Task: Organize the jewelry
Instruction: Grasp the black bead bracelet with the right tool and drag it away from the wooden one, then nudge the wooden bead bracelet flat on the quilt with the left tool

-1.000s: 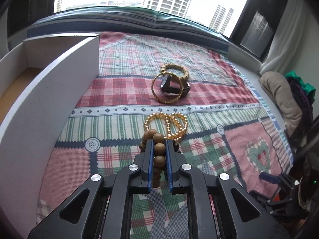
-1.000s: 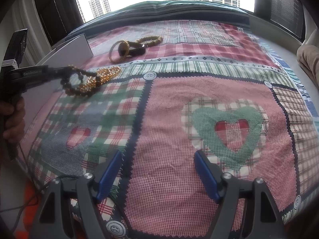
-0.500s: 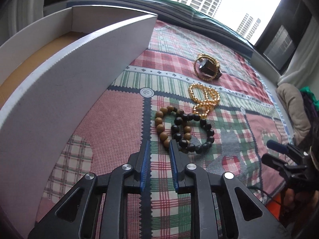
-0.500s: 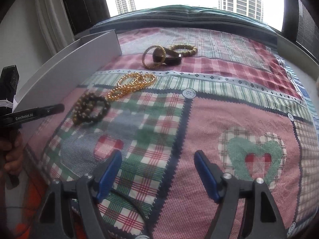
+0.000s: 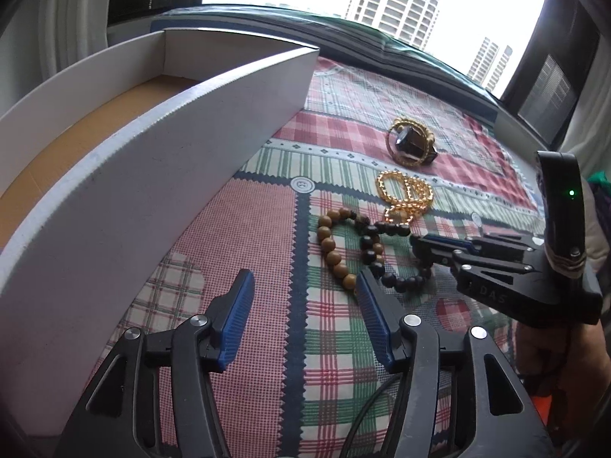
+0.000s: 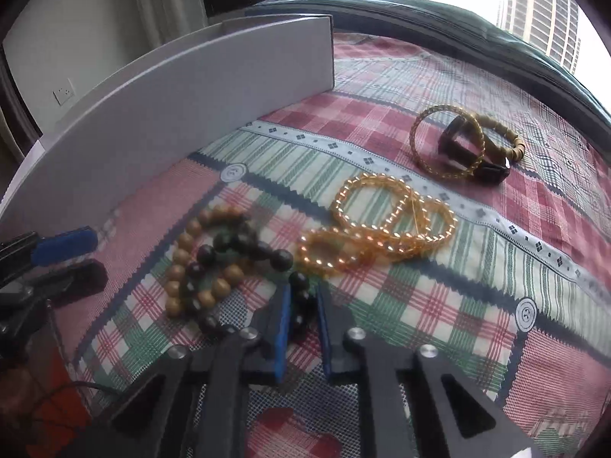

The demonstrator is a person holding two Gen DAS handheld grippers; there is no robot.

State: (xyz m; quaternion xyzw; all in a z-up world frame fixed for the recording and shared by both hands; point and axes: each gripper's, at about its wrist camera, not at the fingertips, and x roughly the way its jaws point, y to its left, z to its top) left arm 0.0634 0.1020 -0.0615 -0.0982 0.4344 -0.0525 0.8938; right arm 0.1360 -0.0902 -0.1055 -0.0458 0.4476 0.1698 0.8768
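Note:
A dark bead bracelet [image 5: 385, 274] [image 6: 244, 246] lies tangled with a light brown bead bracelet [image 5: 330, 246] [image 6: 183, 255] on the patchwork cloth. My right gripper [image 6: 301, 303] [image 5: 418, 246] is shut on the dark bracelet's beads. My left gripper [image 5: 305, 301] is open and empty, just short of the brown beads; its fingertips [image 6: 65, 246] show at the left of the right wrist view. A golden bead strand [image 5: 406, 194] [image 6: 382, 229] lies beyond. Farther off, a gold bangle, a dark band and a tan bead bracelet lie together [image 5: 410, 145] [image 6: 464, 149].
A white open box [image 5: 164, 137] [image 6: 183, 87] with a brown floor stands along the left of the cloth. A window ledge runs behind the cloth. The person's hand [image 5: 553, 358] holds the right gripper's handle.
My left gripper let go of the bead bracelets, drew back and opened wide. My right gripper came across from the right and closed on the dark bracelet.

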